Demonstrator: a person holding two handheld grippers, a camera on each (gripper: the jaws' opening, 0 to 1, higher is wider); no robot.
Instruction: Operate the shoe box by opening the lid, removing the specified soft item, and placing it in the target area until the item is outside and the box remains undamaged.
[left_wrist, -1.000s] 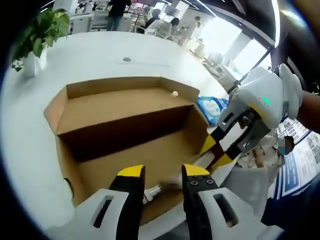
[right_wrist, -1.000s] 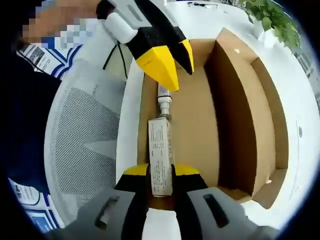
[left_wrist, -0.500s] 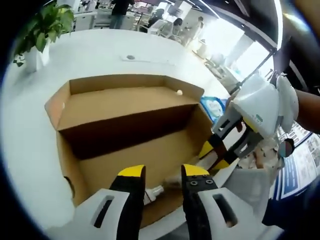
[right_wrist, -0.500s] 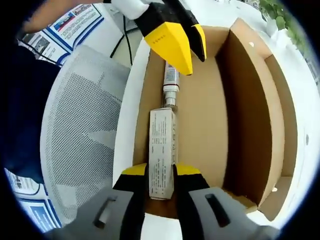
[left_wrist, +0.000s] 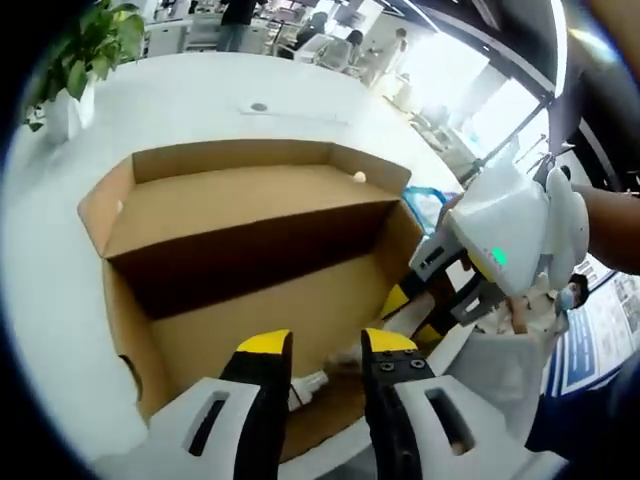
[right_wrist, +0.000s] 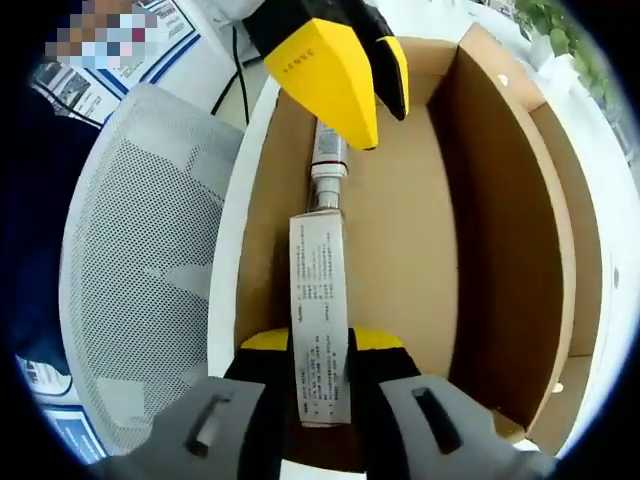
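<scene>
A brown shoe box (left_wrist: 250, 270) sits open on a white tabletop (left_wrist: 200, 110), and its lid (left_wrist: 230, 200) leans back behind it. Inside the box lies a soft white tube (right_wrist: 320, 310) with small print on it and a cap (right_wrist: 328, 165) at its far end. In the right gripper view, the right gripper (right_wrist: 320, 345) reaches into the box and its two yellow-tipped jaws pinch the flat end of the tube from both sides. The tube is inside the box, close to the box wall nearest the grey mesh chair (right_wrist: 140, 250). The left gripper (right_wrist: 350, 75) comes in from the top of that view, just above the cap end, and its jaws sit close together with nothing between them. In the left gripper view, the left gripper (left_wrist: 325, 345) points down into the box with a small gap between its jaws, and the tube's cap end (left_wrist: 310, 385) shows low down between them. The right gripper (left_wrist: 415, 310) dips into the box from the right side. A green plant (left_wrist: 85, 45) in a white pot stands far off on the tabletop.
</scene>
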